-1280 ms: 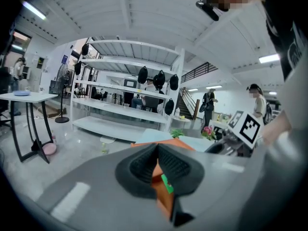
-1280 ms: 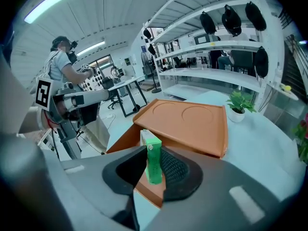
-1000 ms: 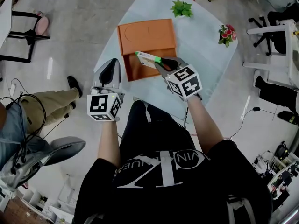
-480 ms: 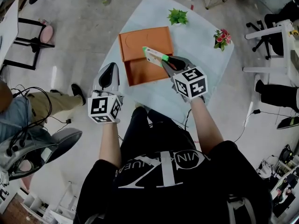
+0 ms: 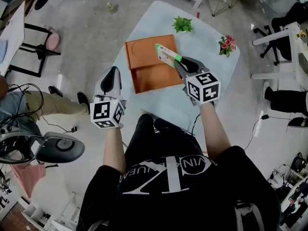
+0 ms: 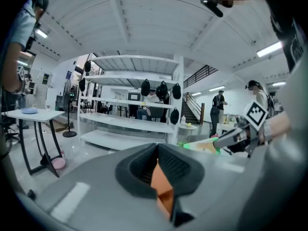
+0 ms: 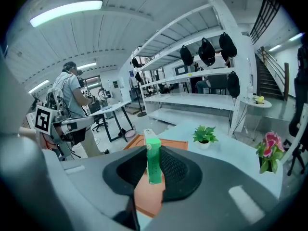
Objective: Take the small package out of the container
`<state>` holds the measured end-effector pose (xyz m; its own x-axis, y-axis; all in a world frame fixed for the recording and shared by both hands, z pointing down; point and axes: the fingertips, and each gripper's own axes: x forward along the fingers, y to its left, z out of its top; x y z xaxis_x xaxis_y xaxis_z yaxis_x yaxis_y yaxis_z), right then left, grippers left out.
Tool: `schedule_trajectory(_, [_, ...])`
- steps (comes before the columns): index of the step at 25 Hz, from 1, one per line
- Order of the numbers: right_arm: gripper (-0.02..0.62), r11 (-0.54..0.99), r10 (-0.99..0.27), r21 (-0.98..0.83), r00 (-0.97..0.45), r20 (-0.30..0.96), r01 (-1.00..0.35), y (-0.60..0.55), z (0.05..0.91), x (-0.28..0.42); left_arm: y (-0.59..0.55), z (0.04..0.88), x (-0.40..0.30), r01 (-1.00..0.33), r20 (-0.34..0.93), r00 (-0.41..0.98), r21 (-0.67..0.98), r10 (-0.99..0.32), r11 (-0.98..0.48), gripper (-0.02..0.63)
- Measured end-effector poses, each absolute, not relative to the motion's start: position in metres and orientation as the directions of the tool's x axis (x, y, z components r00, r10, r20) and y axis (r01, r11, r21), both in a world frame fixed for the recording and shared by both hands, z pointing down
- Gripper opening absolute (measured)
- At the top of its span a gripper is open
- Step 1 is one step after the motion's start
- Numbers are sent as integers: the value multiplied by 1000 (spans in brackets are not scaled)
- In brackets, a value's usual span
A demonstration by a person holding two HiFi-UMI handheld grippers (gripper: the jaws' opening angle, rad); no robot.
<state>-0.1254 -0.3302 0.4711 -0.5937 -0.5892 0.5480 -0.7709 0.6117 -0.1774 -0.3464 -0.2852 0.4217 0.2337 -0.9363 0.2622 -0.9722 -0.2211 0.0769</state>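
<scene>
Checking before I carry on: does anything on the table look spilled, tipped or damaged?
Nothing stands out. The container lies flat on the table, the plant and flowers stand upright, and the package is clamped in the right gripper over it.

Seen from the person's head, one camera looks steeply down from well above on the pale table (image 5: pixel 204 30) and the orange container (image 5: pixel 144 49). The camera on the left gripper (image 5: pixel 112 72), beside the table, faces level across the room toward white shelving (image 6: pixel 130 121) and catches the right gripper (image 5: pixel 179 61) at its right edge. The right gripper's camera sits close over the container, facing the same shelving. All three views share the container.
</scene>
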Motion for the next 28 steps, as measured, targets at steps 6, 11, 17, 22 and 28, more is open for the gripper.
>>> schedule_trajectory(6, [86, 591, -643, -160, -582, 498, -791, -337, 447, -116, -286, 406, -354, -976, 234, 217, 65, -948, -208, 0])
schedule_trajectory(11, [86, 569, -687, -158, -572, 449, -807, -340, 427, -108, -286, 392, -358, -977, 209, 213, 57, -954, -206, 0])
schedule_trajectory(17, [86, 534, -739, -149, -545, 397, -832, -340, 406, -94, -283, 378, -360, -978, 177, 206, 45, -962, -201, 0])
schedule_trajectory(22, [86, 516, -770, -133, -526, 361, -846, -340, 394, -86, -280, 369, -361, -979, 159, 202, 39, -966, -198, 0])
schedule_trajectory(28, [86, 509, -794, -113, -516, 322, -853, -338, 380, -82, -275, 361, -365, -981, 140, 193, 34, -971, -190, 0])
